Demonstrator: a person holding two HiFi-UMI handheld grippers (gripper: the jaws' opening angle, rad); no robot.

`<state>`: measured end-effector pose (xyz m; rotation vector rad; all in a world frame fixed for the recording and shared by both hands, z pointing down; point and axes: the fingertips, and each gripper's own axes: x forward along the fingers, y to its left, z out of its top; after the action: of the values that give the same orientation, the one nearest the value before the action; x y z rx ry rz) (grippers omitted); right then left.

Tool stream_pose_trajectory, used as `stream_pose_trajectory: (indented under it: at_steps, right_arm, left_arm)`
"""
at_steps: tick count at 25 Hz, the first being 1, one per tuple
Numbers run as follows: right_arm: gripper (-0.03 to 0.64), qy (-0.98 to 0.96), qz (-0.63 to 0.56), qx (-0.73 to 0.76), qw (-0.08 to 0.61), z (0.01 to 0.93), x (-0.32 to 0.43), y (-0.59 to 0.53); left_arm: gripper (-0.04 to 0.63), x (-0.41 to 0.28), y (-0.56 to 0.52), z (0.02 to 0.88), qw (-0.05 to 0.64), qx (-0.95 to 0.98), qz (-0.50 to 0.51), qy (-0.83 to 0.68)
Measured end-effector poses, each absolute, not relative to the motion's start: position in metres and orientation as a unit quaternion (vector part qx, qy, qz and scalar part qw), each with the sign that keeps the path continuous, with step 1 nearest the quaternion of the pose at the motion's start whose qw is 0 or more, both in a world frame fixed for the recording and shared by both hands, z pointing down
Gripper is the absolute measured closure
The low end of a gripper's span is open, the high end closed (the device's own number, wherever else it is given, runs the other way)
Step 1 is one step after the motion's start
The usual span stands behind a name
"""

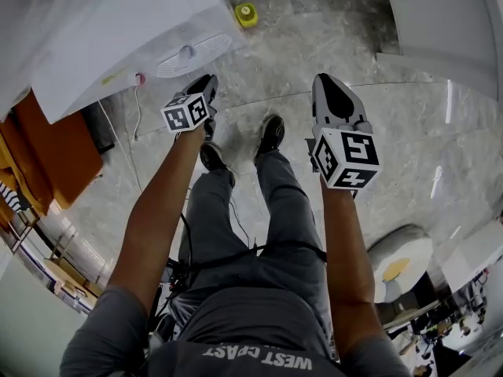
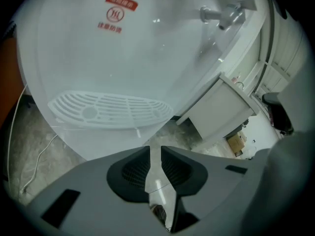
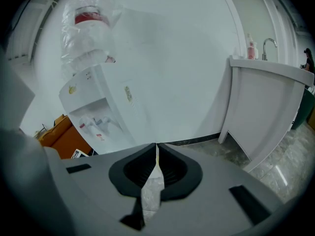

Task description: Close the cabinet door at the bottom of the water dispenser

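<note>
Head view: one water dispenser [image 1: 118, 14]; left gripper [image 1: 207, 82] slightly apart, right gripper [image 1: 327, 78] closed; both empty.

From above, the water dispenser [image 1: 118, 26] runs off the top-left edge. Its lower front, below the drip tray [image 2: 110, 109], sits behind the left gripper [image 2: 155, 150]. The red label [image 2: 120, 11] is too small to read.

The water dispenser [image 2: 147, 48] is showing smooth, glossy white plastic, its ribbed plastic drip tray [image 2: 108, 109] at six o'clock looking matt; the polished stone floor [image 1: 314, 45] is gleaming.
</note>
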<state>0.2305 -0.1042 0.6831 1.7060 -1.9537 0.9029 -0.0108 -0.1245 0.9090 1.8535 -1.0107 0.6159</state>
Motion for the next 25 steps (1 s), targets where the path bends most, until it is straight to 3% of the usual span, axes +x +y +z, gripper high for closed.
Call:
stream_pose_trajectory:
  at_steps: [12, 25]
  right_arm:
    - [0.586, -0.718, 0.289, 0.607, 0.179, 0.585, 0.210, -0.119]
    - [0.588, -0.758, 0.218, 0.595, 0.154, 0.445, 0.168, -0.134]
  left_arm:
    - [0.577, 0.010, -0.106, 0.756, 0.411, 0.819, 0.203, -0.346]
    - [0.580, -0.046, -0.132, 0.515, 0.269, 0.905, 0.120, -0.308]
